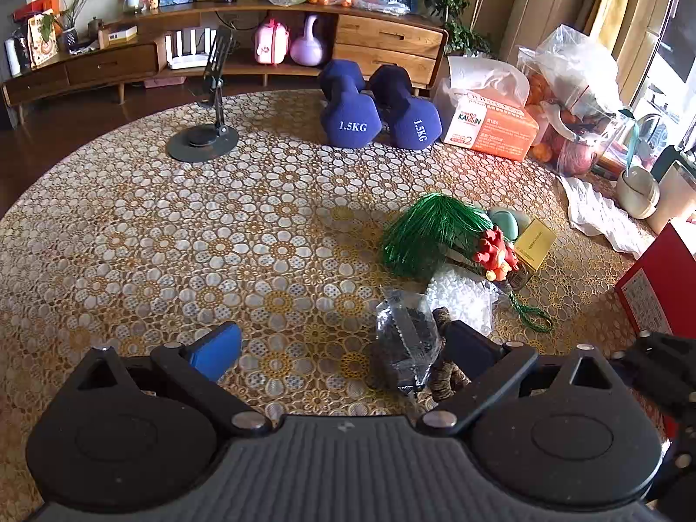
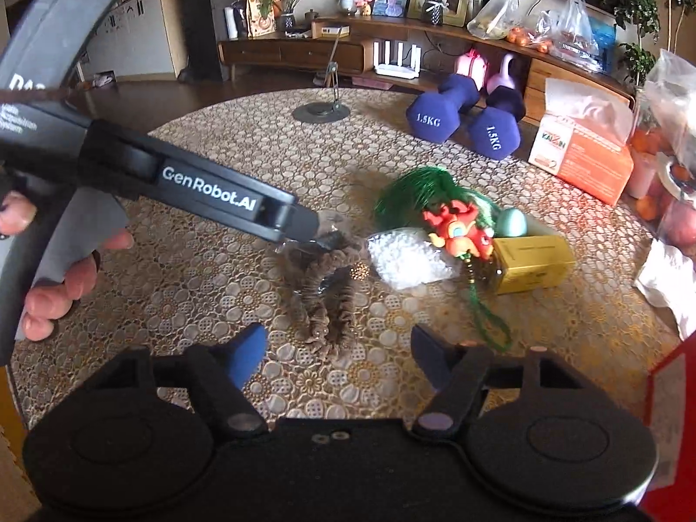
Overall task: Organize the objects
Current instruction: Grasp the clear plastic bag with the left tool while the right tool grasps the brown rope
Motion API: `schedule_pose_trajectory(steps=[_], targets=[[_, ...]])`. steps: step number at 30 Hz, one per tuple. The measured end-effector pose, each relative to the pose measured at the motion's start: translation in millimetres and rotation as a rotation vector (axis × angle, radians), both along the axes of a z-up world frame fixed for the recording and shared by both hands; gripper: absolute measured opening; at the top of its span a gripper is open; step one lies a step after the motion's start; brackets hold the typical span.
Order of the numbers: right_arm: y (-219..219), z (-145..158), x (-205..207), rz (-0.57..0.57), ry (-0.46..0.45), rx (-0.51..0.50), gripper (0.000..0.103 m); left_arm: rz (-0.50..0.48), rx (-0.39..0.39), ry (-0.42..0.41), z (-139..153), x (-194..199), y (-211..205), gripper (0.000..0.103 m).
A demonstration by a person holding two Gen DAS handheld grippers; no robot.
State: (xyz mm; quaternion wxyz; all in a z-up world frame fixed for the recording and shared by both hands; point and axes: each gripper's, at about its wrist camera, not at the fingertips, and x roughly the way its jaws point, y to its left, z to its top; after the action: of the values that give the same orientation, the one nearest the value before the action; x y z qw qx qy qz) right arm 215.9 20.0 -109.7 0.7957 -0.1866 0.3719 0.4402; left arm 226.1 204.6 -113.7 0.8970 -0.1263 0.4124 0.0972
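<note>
A brown scrunchie (image 2: pixel 322 300) lies on the round table's floral cloth (image 2: pixel 195 287), just ahead of my right gripper (image 2: pixel 337 359), which stands open with nothing between its pads. A clear bag of dark bits (image 1: pixel 406 348) lies against the scrunchie (image 1: pixel 448 374). My left gripper (image 1: pixel 343 348) is open wide over the cloth, and the bag sits just inside its right finger (image 1: pixel 470 343). In the right wrist view the left gripper (image 2: pixel 304 230) comes in from the left, its tip at the clear bag, with a hand on its grip.
Right of the scrunchie lie a bag of white beads (image 2: pixel 406 256), a red dragon charm (image 2: pixel 459 228), a green tassel (image 2: pixel 413 195), a mint oval (image 2: pixel 513 222) and a gold box (image 2: pixel 533 261). Two blue dumbbells (image 1: pixel 374 106), a tissue box (image 1: pixel 491 124) and a phone stand (image 1: pixel 204 135) stand behind. A red box (image 1: pixel 661 278) is at the right edge.
</note>
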Motion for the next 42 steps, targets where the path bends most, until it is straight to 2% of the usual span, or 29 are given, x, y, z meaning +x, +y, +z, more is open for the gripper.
schedule_pose_trajectory(steps=[6, 11, 21, 23, 28, 31, 32, 39, 42], targets=[[12.5, -14.4, 12.2, -0.027, 0.056, 0.006, 0.053, 0.001, -0.024, 0.02, -7.0, 13.0, -3.1, 0.093], [18.0, -21.3, 14.5, -0.039, 0.055, 0.018, 0.05, 0.019, -0.082, 0.043, -16.4, 21.1, -0.9, 0.082], [12.6, -24.9, 16.5, -0.078, 0.022, 0.01, 0.021, 0.01, -0.102, 0.045, -20.2, 25.2, -2.3, 0.074], [7.3, -24.6, 18.0, -0.087, 0.025, 0.01, 0.019, 0.0, -0.093, 0.045, -20.5, 25.2, -3.7, 0.072], [-6.4, -23.7, 25.9, -0.12, 0.045, 0.016, 0.015, -0.03, -0.075, 0.056, -23.8, 25.8, -9.5, 0.058], [-12.1, -23.1, 27.3, -0.134, 0.052, 0.02, 0.014, -0.037, -0.054, 0.064, -25.5, 26.4, -13.5, 0.045], [-13.6, -22.6, 27.4, -0.14, 0.055, 0.022, 0.013, -0.037, -0.049, 0.067, -26.0, 26.4, -14.5, 0.037], [-21.1, -11.8, 25.9, -0.162, 0.083, 0.068, 0.008, -0.03, 0.016, 0.083, -20.2, 19.4, -20.7, 0.025], [-26.9, -1.8, 21.6, -0.167, 0.091, 0.096, 0.008, -0.035, 0.021, 0.089, -13.8, 12.9, -22.0, 0.024]])
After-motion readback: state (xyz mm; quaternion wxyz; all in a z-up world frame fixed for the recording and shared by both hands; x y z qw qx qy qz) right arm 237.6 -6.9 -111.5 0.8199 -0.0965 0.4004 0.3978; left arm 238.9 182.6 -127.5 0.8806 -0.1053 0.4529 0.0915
